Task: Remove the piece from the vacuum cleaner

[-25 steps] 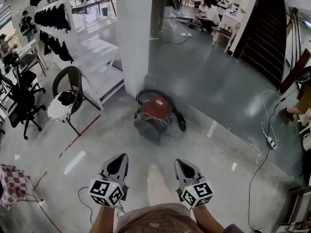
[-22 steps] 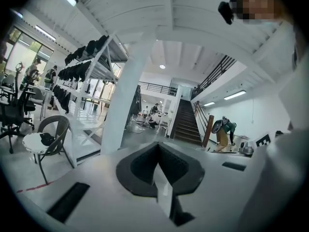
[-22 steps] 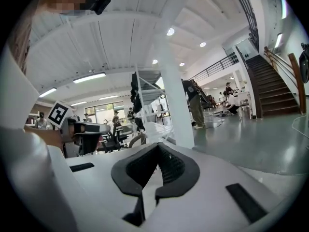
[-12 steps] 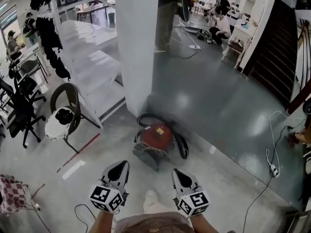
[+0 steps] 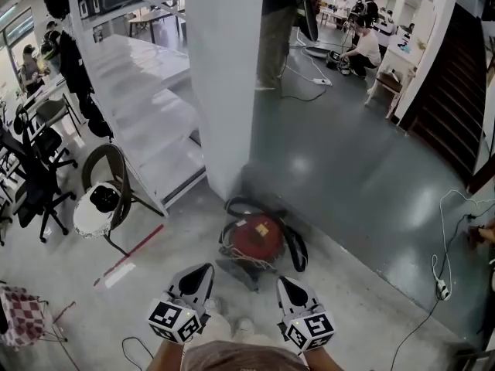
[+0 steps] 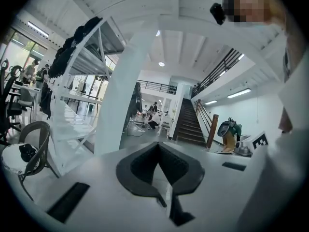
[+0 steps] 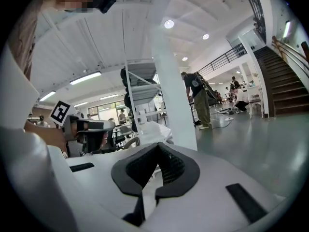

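Vacuum cleaner sits on the floor at the pillar's foot, just ahead of me, red dome up. Its long axis runs from the pillar toward me, grey end nearest. My left tongs and right tongs are both closed and empty.

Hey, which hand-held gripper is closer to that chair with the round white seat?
Left. In the head view the left hand-held gripper sits below and right of the chair, apart from it; the right hand-held gripper is even farther right, near the vacuum cleaner.
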